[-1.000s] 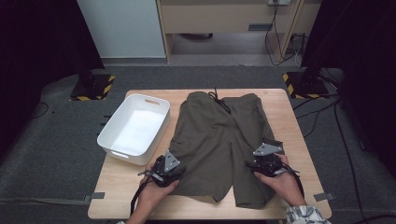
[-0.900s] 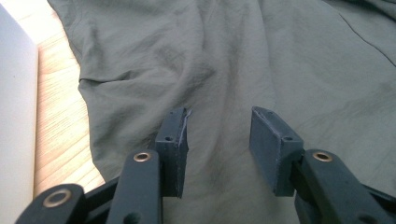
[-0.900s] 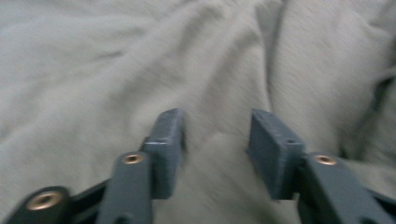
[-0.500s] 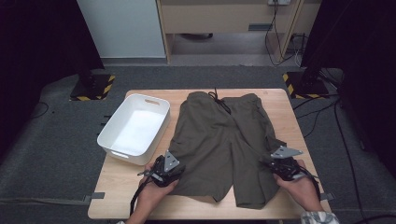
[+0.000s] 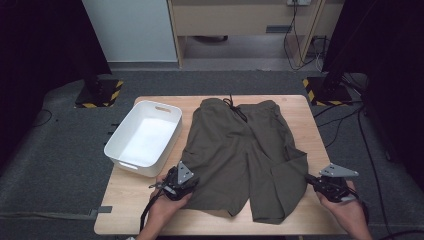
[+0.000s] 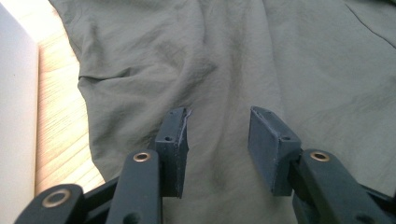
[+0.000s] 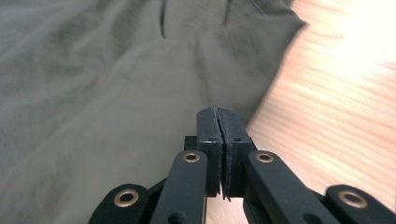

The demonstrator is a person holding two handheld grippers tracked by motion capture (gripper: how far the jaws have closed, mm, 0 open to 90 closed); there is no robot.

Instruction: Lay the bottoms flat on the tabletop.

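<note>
**Olive drawstring shorts, spread on counter, right leg drawn outward**

Item: olive drawstring shorts [image 5: 240, 150], lying flat on the wooden counter [image 5: 305, 112], waistband at the far edge, hems toward the person. All places below are given from the shorts.

- White plastic bin [image 5: 145, 132]: just beside the shorts' left side, empty, probably the place meant for the garment.
- Left hand-held gripper [image 5: 179, 181]: resting on the left leg hem. In the left gripper view its jaws stand apart with cloth lying under and between the pads [image 6: 175, 137], not pinched; it seems to pin that leg in place while the other side is worked.
- Right hand-held gripper [image 5: 330, 186]: off the right leg's outer edge, over bare counter. Its jaws have just been closing and now meet; in the right gripper view the pads [image 7: 219, 135] press together with no cloth visible between them. The right leg's outer edge is pulled into a point toward it, apparently from smoothing or spreading.
</note>
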